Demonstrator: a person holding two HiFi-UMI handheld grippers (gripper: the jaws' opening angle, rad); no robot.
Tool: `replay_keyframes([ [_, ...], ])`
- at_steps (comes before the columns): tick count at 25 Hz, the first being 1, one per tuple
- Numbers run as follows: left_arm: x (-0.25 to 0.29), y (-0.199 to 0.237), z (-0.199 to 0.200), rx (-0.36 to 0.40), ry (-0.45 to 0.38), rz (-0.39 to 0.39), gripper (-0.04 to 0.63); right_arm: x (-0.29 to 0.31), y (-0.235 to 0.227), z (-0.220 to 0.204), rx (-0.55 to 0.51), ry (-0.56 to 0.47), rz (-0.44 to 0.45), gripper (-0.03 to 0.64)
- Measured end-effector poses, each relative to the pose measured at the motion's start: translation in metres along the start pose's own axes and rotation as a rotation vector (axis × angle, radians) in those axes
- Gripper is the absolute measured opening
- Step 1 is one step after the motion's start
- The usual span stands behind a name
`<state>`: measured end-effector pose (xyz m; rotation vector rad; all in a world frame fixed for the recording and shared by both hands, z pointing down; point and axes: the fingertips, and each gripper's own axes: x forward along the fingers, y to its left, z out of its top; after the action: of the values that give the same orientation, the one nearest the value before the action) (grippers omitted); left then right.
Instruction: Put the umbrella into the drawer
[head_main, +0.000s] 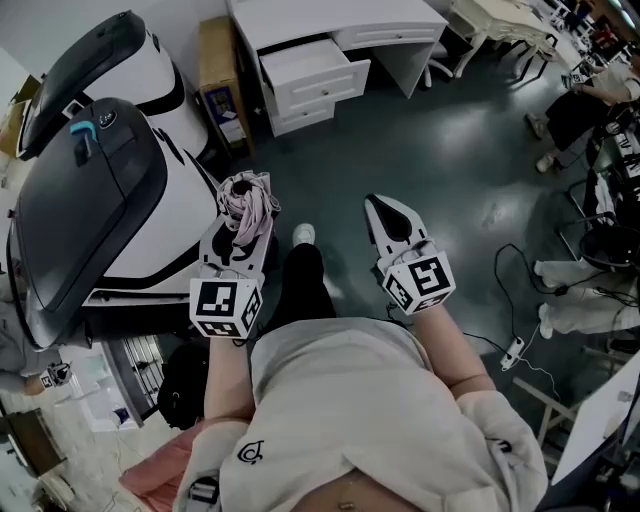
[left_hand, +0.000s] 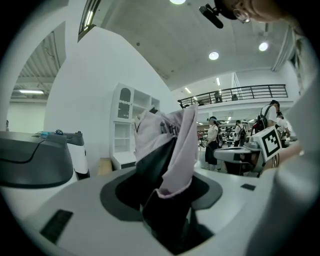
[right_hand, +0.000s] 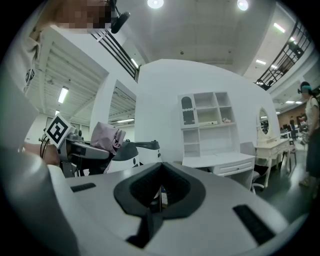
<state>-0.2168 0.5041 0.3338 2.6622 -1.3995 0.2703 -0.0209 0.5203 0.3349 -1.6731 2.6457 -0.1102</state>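
A folded pale pink umbrella (head_main: 250, 200) sticks up out of my left gripper (head_main: 242, 228), whose jaws are shut on its dark lower part. The left gripper view shows the umbrella (left_hand: 172, 142) filling the space between the jaws of the left gripper (left_hand: 167, 190). My right gripper (head_main: 385, 208) hangs beside it to the right, shut and holding nothing; its jaws meet in a thin line in the right gripper view (right_hand: 159, 194). The white desk (head_main: 330, 20) stands ahead with its top drawer (head_main: 312, 68) pulled open. Both grippers are well short of it, over the dark floor.
A large black and white machine (head_main: 95, 190) stands close on the left. A cardboard box (head_main: 220, 70) leans next to the desk. Cables and a power strip (head_main: 513, 350) lie on the floor at the right, near chairs and a seated person's feet (head_main: 548, 140).
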Motion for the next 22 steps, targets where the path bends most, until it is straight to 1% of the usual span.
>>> replay_keyframes([
  [5, 0.071, 0.039, 0.008, 0.003, 0.008, -0.036, 0.225, 0.067, -0.036, -0.006, 0.009, 0.022, -0.02, 0.006],
  [13, 0.206, 0.123, 0.053, -0.014, 0.001, -0.096, 0.225, 0.203, -0.101, 0.022, -0.025, 0.048, -0.058, 0.006],
  [17, 0.27, 0.165, 0.072, -0.013, -0.009, -0.128, 0.225, 0.269, -0.134, 0.033, -0.038, 0.05, -0.097, 0.006],
  [22, 0.331, 0.201, 0.084, 0.006, 0.002, -0.146, 0.225, 0.326, -0.167, 0.032, -0.034, 0.07, -0.128, 0.006],
])
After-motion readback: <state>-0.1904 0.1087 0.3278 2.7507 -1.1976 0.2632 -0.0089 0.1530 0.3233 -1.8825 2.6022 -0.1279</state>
